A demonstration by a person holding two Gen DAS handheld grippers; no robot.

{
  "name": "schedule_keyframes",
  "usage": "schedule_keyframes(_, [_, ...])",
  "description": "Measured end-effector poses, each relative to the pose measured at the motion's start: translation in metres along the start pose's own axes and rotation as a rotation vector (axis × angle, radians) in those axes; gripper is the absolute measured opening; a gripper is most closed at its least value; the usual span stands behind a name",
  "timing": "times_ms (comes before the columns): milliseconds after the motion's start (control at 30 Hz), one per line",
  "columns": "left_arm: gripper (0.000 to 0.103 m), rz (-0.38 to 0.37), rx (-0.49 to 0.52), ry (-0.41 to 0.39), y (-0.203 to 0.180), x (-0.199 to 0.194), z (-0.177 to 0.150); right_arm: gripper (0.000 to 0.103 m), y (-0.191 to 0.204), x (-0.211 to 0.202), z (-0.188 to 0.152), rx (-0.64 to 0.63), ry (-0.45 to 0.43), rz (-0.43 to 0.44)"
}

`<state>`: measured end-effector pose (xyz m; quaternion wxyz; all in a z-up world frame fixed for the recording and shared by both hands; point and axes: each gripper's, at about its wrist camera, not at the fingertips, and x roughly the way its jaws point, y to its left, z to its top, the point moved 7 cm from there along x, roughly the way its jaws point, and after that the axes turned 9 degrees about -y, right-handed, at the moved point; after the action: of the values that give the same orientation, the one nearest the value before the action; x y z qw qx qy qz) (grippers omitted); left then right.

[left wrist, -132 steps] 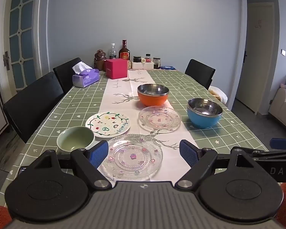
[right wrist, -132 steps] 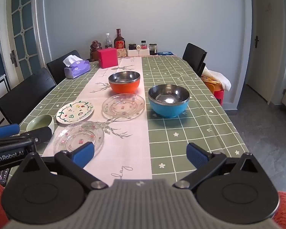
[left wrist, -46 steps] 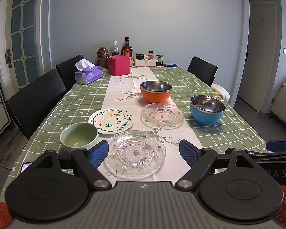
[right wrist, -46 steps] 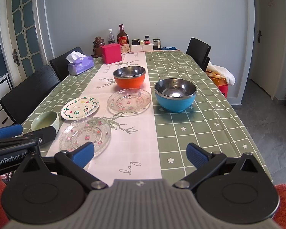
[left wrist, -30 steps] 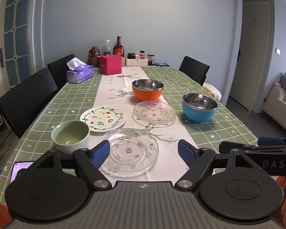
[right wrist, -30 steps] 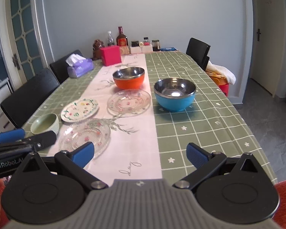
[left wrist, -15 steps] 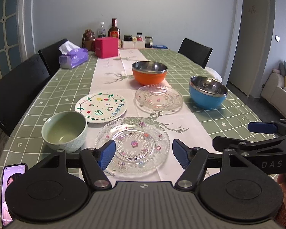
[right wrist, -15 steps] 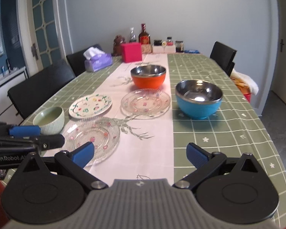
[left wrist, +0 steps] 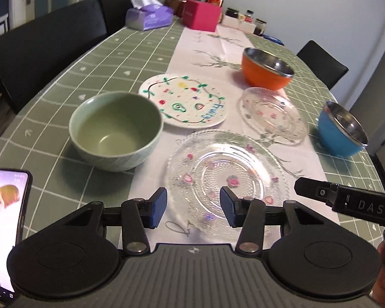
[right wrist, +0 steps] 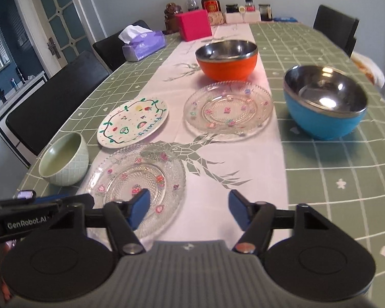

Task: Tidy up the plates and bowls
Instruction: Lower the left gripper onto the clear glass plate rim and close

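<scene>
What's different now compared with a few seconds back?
Both tongs, left and right, have come down toward the near glass plate, and their jaws have just been closing, gripping nothing. The plates and bowls haven't moved on the table.

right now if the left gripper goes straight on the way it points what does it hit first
Most likely the near glass plate: the left gripper, jaws open and just closing with nothing between them, frames the plate's near rim, though depth is unclear.

Each black tool [left wrist: 192, 206] has blue pads [right wrist: 140, 202], round pivot discs, silver screws and a ribbed grey body.
</scene>
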<state>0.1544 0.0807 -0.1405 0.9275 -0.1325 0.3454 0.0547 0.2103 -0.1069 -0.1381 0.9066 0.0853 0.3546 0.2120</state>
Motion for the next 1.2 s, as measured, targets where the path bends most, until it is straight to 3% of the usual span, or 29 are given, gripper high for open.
schedule_keyframes(200, [0.056,0.020,-0.062,-0.012,0.012,0.009,0.001,0.039,-0.002,0.023,-0.003,0.085,0.042,0.051])
schedule_keyframes(300, [0.056,0.014,-0.096,0.000,0.016,0.013,-0.001,0.037,-0.008,0.028,-0.006,0.120,0.054,0.059])
schedule_keyframes(433, [0.055,0.007,-0.108,-0.005,0.016,0.021,-0.001,0.023,-0.014,0.033,-0.009,0.177,0.070,0.090])
schedule_keyframes(700, [0.024,0.022,-0.105,-0.039,0.013,0.028,0.003,0.014,-0.018,0.037,-0.012,0.208,0.060,0.121])
schedule_keyframes(867, [0.020,0.008,-0.115,-0.038,0.015,0.027,0.002,0.007,-0.019,0.038,-0.014,0.239,0.064,0.146])
schedule_keyframes(1133, [0.020,-0.098,-0.087,-0.003,-0.007,0.028,-0.005,0.007,-0.044,0.027,-0.013,0.315,0.045,0.067])
schedule_keyframes(1200, [0.031,-0.116,-0.116,-0.002,-0.007,0.029,-0.005,0.008,-0.049,0.026,-0.013,0.339,0.045,0.066])
